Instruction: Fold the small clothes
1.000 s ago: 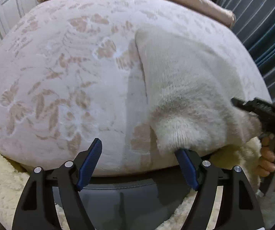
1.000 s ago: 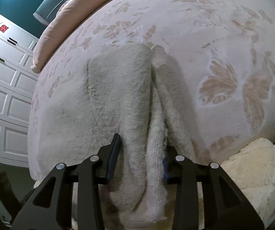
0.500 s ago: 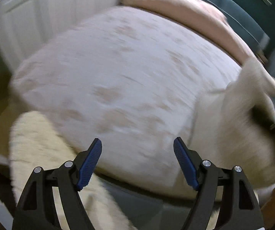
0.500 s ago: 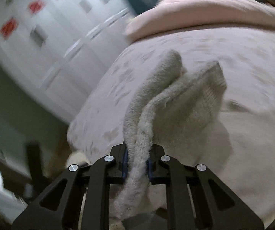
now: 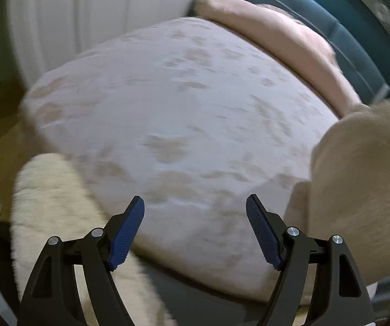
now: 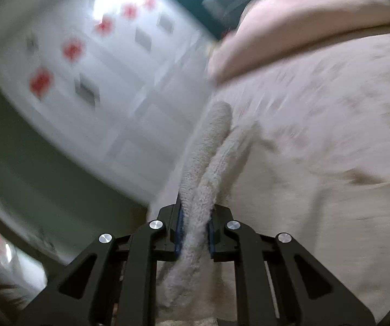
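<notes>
A fluffy cream knit garment (image 6: 208,160) hangs doubled over between the blue pads of my right gripper (image 6: 195,228), which is shut on it and holds it up off the bed. In the left wrist view the same garment (image 5: 358,190) fills the right side, lifted above the floral bedspread (image 5: 181,125). My left gripper (image 5: 195,231) is open with nothing between its fingers, hovering over the bed's near edge, to the left of the garment. Both views are blurred by motion.
A pink pillow (image 5: 276,35) lies along the far end of the bed against a teal headboard (image 5: 344,27). White panelled wardrobe doors (image 6: 86,81) stand to the left. A cream shaggy rug (image 5: 59,203) lies on the floor beside the bed.
My right gripper closed on the garment and lifted it off the bed. My left gripper let go of the garment's edge, swung left and rolled, still open.
</notes>
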`<move>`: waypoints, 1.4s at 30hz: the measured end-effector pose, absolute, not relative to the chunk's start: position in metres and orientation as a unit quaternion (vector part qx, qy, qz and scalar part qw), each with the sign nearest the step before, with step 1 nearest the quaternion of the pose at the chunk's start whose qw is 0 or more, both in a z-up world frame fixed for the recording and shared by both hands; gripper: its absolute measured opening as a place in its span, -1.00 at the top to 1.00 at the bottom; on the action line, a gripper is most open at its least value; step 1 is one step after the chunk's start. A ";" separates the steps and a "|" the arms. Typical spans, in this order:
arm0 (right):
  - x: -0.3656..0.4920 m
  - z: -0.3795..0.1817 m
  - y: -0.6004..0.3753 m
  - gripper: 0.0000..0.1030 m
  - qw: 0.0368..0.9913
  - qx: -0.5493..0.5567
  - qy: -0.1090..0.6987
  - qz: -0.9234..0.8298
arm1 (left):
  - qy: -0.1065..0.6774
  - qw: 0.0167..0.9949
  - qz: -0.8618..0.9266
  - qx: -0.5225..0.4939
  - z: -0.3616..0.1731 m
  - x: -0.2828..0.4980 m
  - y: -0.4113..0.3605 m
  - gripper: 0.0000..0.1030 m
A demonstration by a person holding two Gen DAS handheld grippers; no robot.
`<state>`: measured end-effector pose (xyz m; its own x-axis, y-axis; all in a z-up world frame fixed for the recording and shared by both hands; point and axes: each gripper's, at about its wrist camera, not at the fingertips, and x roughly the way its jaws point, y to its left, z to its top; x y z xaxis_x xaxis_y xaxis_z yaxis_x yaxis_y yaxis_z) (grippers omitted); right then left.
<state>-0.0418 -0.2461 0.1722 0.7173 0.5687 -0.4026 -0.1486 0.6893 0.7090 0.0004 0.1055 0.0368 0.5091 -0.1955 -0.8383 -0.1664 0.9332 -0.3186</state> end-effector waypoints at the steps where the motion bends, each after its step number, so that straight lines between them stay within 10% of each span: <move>1: -0.063 0.166 -0.281 0.75 0.877 0.336 0.308 0.155 | 0.495 0.850 -0.026 -0.179 0.038 0.004 0.094 -0.44; 9: -0.148 -0.040 -0.399 0.73 0.779 0.429 0.451 -0.082 | 0.511 0.828 -0.214 -0.084 0.037 0.003 -0.070 -0.44; 18: -0.148 0.014 -0.387 0.47 0.816 0.329 0.456 -0.134 | 0.532 0.811 -0.228 0.085 -0.004 -0.025 -0.174 -0.47; 32: -0.174 0.004 -0.338 -0.06 0.812 0.299 0.491 -0.103 | 0.554 0.805 -0.203 0.064 -0.021 -0.020 -0.158 -0.69; 37: -0.157 0.014 -0.340 0.66 0.826 0.289 0.474 -0.099 | 0.554 0.805 -0.199 0.067 -0.019 -0.021 -0.158 -0.69; 42: -0.160 0.089 -0.333 0.69 0.888 0.267 0.370 -0.055 | 0.545 0.812 -0.201 0.065 -0.014 -0.023 -0.156 -0.71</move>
